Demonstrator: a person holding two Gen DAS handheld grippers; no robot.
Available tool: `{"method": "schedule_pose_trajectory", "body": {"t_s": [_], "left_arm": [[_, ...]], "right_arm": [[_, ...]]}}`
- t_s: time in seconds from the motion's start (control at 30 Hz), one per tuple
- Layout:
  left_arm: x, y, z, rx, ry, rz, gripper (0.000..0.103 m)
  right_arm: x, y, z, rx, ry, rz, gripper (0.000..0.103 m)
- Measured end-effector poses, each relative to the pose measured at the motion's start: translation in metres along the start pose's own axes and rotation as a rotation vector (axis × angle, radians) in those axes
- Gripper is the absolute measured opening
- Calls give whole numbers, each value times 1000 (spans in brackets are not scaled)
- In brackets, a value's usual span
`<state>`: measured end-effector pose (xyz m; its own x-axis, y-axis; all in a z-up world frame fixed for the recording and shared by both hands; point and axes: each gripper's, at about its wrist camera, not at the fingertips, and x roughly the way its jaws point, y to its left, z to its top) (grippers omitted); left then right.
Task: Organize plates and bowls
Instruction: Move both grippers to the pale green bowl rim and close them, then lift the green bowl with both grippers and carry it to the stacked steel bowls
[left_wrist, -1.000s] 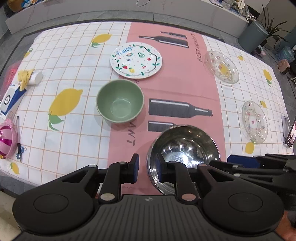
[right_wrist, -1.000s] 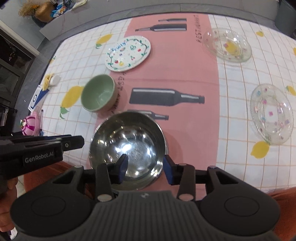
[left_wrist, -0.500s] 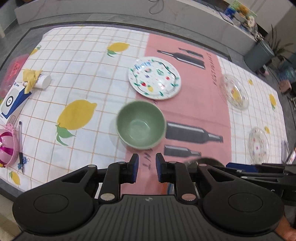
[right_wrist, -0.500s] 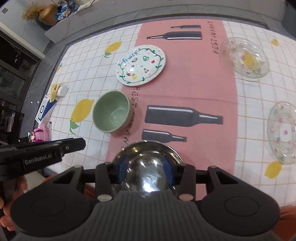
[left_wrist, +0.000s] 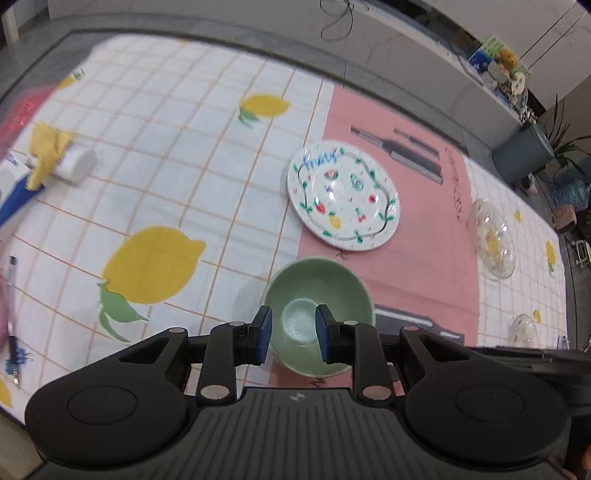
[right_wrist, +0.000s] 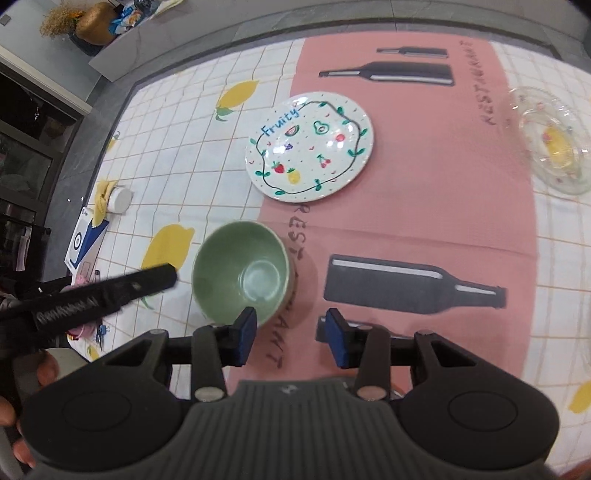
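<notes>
A green bowl (left_wrist: 319, 314) (right_wrist: 240, 273) stands upright on the pink strip's left edge. My left gripper (left_wrist: 293, 332) hovers over its near side with the jaws opening: the left pad is by the bowl's outer left rim, the right pad is over its inside, and neither presses on it. My right gripper (right_wrist: 291, 338) is open over bare pink cloth just right of the bowl, holding nothing. A white "Fruity" plate (left_wrist: 343, 195) (right_wrist: 310, 147) lies beyond the bowl. Two clear glass plates (left_wrist: 491, 238) (left_wrist: 522, 326) sit to the right.
A small white jar under a yellow cloth (left_wrist: 75, 162) (right_wrist: 120, 199), a blue-and-white box (right_wrist: 86, 243) and a pen (left_wrist: 13, 325) lie along the table's left edge. One finger (right_wrist: 147, 282) of the left gripper reaches in beside the bowl in the right wrist view.
Both grippers moved forward and lower toward the green bowl. The steel bowl slid out of both views behind them. The left jaws have widened over the green bowl.
</notes>
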<state>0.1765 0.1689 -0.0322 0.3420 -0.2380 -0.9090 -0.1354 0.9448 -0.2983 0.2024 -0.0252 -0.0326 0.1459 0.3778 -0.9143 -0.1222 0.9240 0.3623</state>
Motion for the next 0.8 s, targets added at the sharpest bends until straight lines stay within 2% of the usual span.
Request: {"method": "schedule_pose_trajectory", "body": {"t_s": [0.1, 0.37, 0.47, 0.53, 0.67, 0.73, 0.8], "left_arm": [[19, 5, 0, 8, 37, 4, 32], [43, 16, 3, 5, 65, 23, 34], [50, 15, 0, 27, 70, 62, 28], [53, 17, -1, 28, 70, 70, 20], [55, 18, -1, 16, 76, 67, 14], [55, 17, 0, 3, 79, 59, 8], [55, 15, 0, -5, 82, 74, 7]], "right_arm": [[19, 1, 6, 11, 35, -3, 31], [50, 2, 18, 39, 77, -12, 23], [58, 4, 20, 38, 86, -23, 22], [62, 4, 20, 40, 94, -30, 22], [66, 6, 19, 42, 102, -39, 19], [66, 7, 19, 43, 104, -38, 14], [66, 7, 19, 48, 103, -37, 9]]}}
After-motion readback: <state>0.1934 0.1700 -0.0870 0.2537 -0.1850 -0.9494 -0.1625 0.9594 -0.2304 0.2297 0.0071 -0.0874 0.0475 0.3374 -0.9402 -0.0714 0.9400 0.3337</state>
